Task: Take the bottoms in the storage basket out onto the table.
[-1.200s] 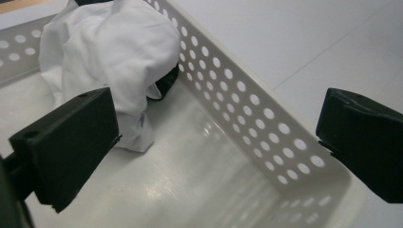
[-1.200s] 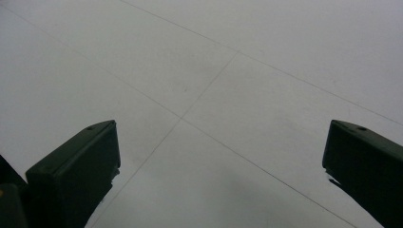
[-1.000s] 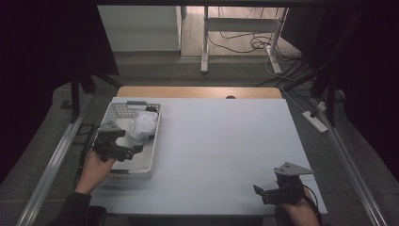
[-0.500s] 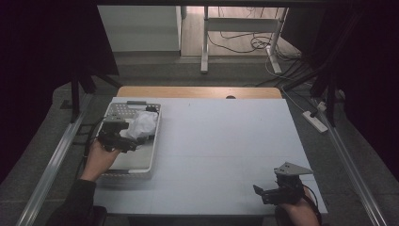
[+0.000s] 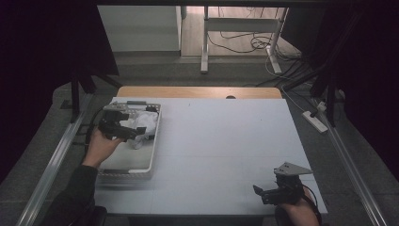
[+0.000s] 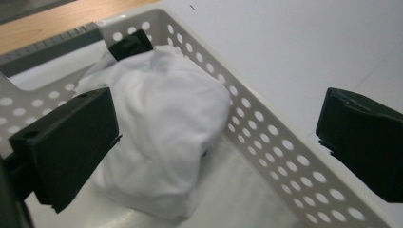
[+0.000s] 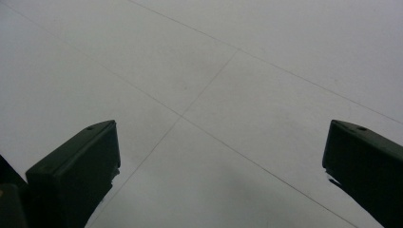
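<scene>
Reaching for the cloth in the basket

Left gripper [image 6: 209, 142], jaws wide, straddles the white cloth [image 6: 161, 137] and basket [image 6: 285, 156] wall; nothing grasped yet. Right gripper [image 5: 270, 192] waits open near the table's [image 5: 226, 141] front right corner.

no readable text, no labels, brands or numbers, basket [image 6: 266, 137], cloth [image 6: 161, 128] and table [image 5: 226, 141] all unmarked

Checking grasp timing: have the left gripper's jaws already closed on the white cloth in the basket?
No, the left gripper has its jaws wide apart, with the white cloth lying unclamped in the basket.

Parted jaws over bare, perhaps seamed table [image 7: 228, 71]
</scene>
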Demonstrator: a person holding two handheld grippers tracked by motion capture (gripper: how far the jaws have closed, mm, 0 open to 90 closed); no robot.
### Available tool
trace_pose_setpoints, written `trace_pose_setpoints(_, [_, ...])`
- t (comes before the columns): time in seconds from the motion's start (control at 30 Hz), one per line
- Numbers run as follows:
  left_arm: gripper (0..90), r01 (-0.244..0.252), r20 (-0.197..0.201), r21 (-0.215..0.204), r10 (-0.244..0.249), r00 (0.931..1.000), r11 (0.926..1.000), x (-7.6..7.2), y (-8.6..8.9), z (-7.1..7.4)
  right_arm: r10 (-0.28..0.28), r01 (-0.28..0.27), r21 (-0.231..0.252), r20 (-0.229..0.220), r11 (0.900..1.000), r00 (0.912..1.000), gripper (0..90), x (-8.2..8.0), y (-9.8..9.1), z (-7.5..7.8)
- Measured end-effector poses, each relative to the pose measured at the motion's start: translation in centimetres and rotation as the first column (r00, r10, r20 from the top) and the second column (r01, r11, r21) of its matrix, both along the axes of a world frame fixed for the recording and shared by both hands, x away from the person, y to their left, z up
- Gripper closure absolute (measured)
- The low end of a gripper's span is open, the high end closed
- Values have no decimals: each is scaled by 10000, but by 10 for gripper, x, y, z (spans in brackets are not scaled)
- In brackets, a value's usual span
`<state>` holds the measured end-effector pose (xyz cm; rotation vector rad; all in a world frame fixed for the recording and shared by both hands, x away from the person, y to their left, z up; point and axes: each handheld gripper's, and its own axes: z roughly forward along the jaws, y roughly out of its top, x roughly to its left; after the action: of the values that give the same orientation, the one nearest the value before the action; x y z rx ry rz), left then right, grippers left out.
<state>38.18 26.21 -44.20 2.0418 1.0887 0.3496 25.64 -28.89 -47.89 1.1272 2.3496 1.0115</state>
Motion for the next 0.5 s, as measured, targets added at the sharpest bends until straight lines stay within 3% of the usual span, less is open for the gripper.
trace_pose_setpoints(0.17, [0,-43,-72,124,44,10000,9999,13,0,-2,16,-16,-6,-4,10000,10000,0,0,0,0])
trace_pose_setpoints(0.5, [0,-127,-787,479,164,9968,9988,45,-2,-13,50,-50,-6,-9,10000,10000,0,0,1,0])
